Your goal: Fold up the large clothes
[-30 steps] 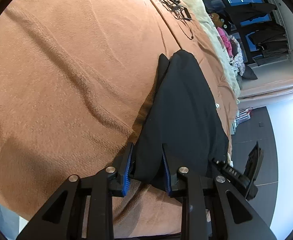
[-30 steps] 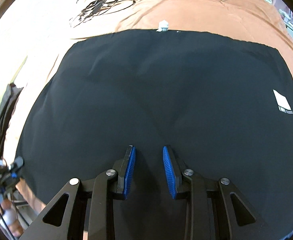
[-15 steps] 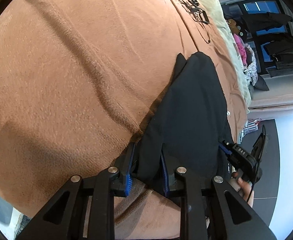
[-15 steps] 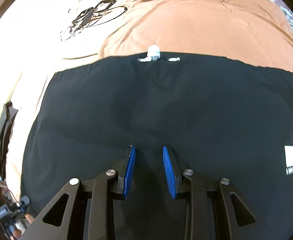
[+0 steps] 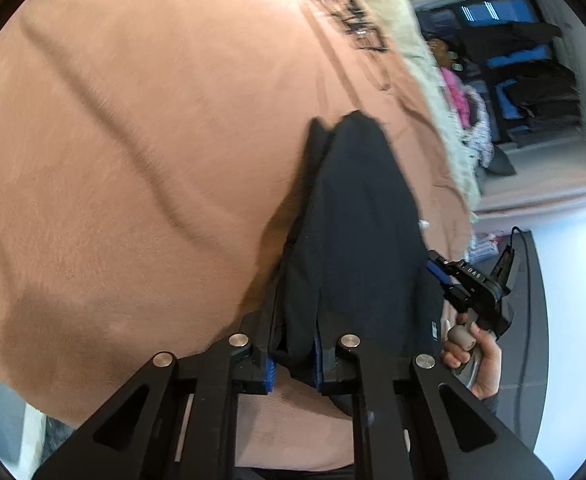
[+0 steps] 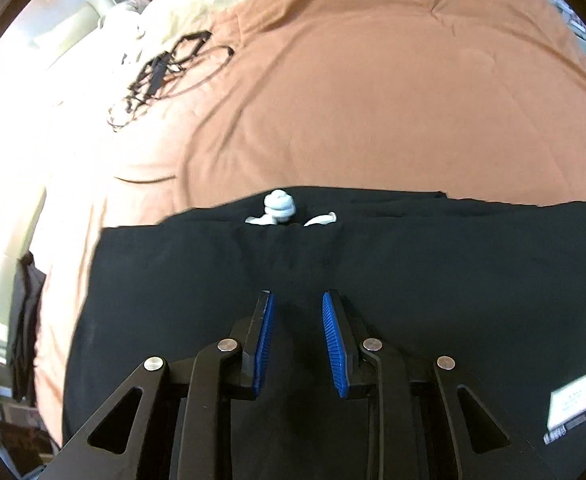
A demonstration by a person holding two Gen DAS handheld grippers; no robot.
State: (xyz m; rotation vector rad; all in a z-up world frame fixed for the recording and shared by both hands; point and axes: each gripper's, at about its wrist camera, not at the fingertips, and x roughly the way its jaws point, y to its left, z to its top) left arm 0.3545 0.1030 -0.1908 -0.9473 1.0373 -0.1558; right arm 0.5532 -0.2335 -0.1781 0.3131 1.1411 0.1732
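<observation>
A: What does your left wrist view show?
B: Your left claw is closing, its blue pads pinching a fold of the black fabric garment, which lies on the bed's rust-brown fleece blanket. Your right hand holds the other tool just beside it.

A: And your right wrist view?
B: Your right claw is closing too, with the garment spread beneath. Whether it pinches the cloth, I can't tell. A white drawstring knot sits at the far hem.

Left tongs closing; right tongs closing, parted.
</observation>
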